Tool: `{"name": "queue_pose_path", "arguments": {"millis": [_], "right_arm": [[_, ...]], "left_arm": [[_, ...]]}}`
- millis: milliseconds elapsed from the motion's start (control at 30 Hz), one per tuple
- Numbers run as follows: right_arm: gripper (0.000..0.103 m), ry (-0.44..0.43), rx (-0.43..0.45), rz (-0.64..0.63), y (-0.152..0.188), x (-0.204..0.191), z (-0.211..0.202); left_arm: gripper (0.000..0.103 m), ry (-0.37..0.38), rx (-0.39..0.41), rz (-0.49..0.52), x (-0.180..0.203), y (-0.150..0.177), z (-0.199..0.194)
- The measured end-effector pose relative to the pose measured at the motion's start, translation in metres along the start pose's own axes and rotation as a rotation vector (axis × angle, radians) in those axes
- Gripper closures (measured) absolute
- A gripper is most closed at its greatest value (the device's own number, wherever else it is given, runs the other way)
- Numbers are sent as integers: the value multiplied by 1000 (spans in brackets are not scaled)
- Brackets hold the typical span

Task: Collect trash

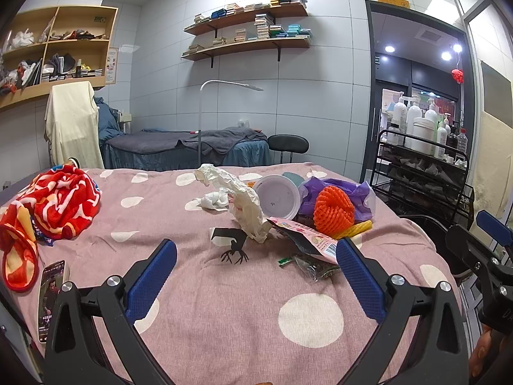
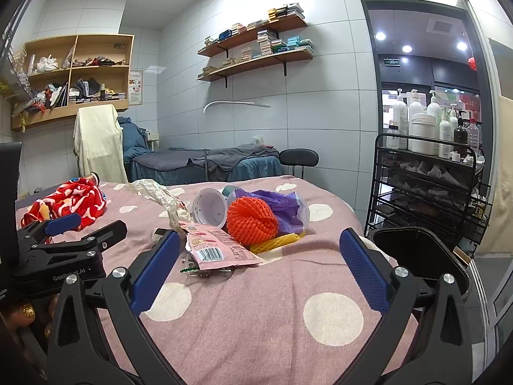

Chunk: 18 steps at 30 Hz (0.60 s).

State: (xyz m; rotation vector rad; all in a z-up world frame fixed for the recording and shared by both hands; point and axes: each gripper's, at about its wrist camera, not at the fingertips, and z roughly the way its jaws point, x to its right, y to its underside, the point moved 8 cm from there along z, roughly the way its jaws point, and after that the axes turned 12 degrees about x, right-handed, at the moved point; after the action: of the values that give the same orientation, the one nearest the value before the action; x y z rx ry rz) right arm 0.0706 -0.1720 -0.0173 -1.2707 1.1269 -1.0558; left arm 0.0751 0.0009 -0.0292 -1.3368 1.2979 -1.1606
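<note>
**Both tongs apart over the littered bed**

My left tongs stand wide apart with nothing between them; so do my right tongs. Ahead of both, on the spotted pink bed cover, lies the trash: a pink snack wrapper just beyond my right tongs, behind it an orange foam net, a white cup on its side, a purple bag and crumpled paper. The black bin (open-topped) sits just right of my right tongs.

One cup, one orange foam net, one phone.
</note>
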Motion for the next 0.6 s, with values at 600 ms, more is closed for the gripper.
{"name": "queue_pose_path", "arguments": {"millis": [600], "right_arm": [[5,-4,-4,3,2,-1,0]], "left_arm": [[5,-1,-12,-6,1,5,0]]}}
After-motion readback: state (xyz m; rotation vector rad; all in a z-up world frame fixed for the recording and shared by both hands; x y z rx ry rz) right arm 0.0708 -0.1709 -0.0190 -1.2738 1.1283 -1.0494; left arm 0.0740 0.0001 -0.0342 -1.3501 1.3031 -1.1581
